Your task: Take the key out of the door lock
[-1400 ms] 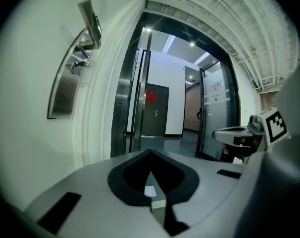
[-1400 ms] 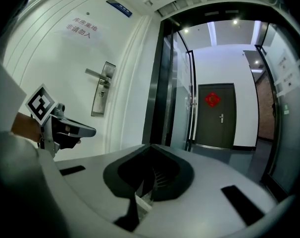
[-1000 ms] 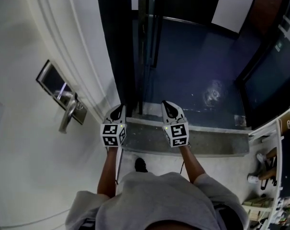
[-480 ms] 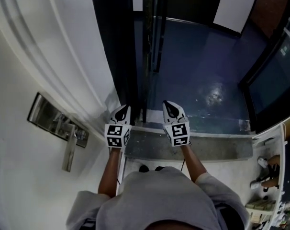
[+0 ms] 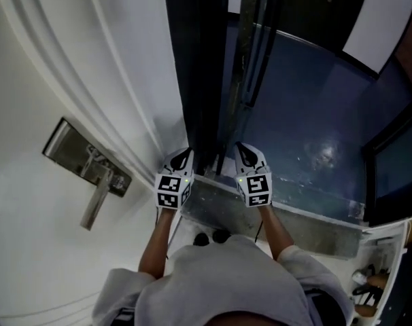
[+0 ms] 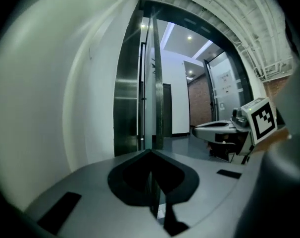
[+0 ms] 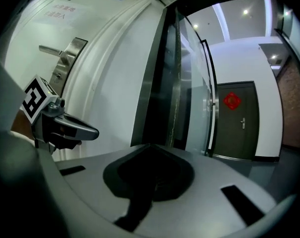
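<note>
A white door (image 5: 49, 250) fills the left of the head view. On it sits a metal lock plate (image 5: 83, 158) with a lever handle (image 5: 97, 201) that hangs down. The right gripper view shows the same lock plate (image 7: 73, 51) and lever (image 7: 50, 49) at the far upper left. I cannot make out a key in any view. My left gripper (image 5: 184, 153) is shut and empty, well to the right of the lock plate, close to the door's edge. My right gripper (image 5: 241, 148) is shut and empty too, beside it in front of the doorway.
A dark door frame (image 5: 199, 80) stands just ahead of both grippers. Behind it are a glass door with a long bar handle (image 5: 250, 53) and a blue floor (image 5: 315, 114). A stone threshold (image 5: 219, 212) lies under the grippers. A dark door with a red ornament (image 7: 232, 100) is far ahead.
Both grippers have moved forward, closer to the dark door frame. The head view has swung, so the frame and glass door now sit further right. Both jaws stay shut.
</note>
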### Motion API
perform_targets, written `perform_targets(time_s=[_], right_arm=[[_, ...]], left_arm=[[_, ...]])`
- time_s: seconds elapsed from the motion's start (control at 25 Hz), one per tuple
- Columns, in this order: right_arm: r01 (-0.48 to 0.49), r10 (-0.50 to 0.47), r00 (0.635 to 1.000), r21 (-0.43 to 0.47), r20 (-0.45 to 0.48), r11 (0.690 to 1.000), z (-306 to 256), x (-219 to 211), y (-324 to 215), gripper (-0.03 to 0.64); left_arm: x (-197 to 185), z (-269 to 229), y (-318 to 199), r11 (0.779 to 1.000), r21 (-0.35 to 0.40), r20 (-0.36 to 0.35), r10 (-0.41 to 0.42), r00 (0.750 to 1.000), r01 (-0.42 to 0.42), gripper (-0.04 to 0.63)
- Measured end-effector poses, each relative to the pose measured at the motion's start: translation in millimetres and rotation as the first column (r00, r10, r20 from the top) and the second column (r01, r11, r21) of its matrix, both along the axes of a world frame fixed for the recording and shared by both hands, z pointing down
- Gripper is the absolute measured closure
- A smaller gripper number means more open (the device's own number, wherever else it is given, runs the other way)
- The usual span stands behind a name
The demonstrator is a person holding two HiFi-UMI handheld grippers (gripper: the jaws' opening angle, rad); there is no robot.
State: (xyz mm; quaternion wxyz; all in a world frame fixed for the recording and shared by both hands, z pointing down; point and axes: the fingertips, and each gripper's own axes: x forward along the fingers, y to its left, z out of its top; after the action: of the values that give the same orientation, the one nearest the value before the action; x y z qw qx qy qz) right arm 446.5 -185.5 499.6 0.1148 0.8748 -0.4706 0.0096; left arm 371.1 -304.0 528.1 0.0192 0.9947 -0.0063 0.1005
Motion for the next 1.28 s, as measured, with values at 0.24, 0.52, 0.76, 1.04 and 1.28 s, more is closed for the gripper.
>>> perform_targets(time_s=[0.24, 0.52, 0.76, 1.04, 1.28], right_arm=[[0.182, -0.182, 0.983, 0.008, 0.006, 0.983, -6.6, 4.7, -27.2, 0.594], [0.400, -0.401, 0.916, 0.049, 0.026, 0.915, -6.5, -27.5, -58.1, 0.594], [0.612, -0.615, 0.788, 0.060, 0.028, 0.788, -4.4, -85.9, -88.4, 0.594], [0.761, -0.765, 0.643, 0.086, 0.027, 0.643, -9.7, -163.9, -117.5, 0.594], [0.845, -0.849, 0.529, 0.090, 0.002, 0.527, -21.9, -230.3, -134.4, 0.594]], left_arm=[[-15.8, -6.7, -10.4, 0.986, -0.001, 0.012, -0.167, 0.986, 0.167, 0.577], [-63.8, -7.6, -15.8, 0.924, 0.011, 0.022, -0.381, 0.924, 0.381, 0.577], [-139.0, -7.7, -18.6, 0.799, 0.004, 0.019, -0.602, 0.798, 0.602, 0.577], [-227.5, -18.5, -24.5, 0.648, -0.001, 0.003, -0.762, 0.648, 0.762, 0.577], [-309.9, -31.9, -24.4, 0.505, 0.000, -0.026, -0.863, 0.505, 0.863, 0.577]])
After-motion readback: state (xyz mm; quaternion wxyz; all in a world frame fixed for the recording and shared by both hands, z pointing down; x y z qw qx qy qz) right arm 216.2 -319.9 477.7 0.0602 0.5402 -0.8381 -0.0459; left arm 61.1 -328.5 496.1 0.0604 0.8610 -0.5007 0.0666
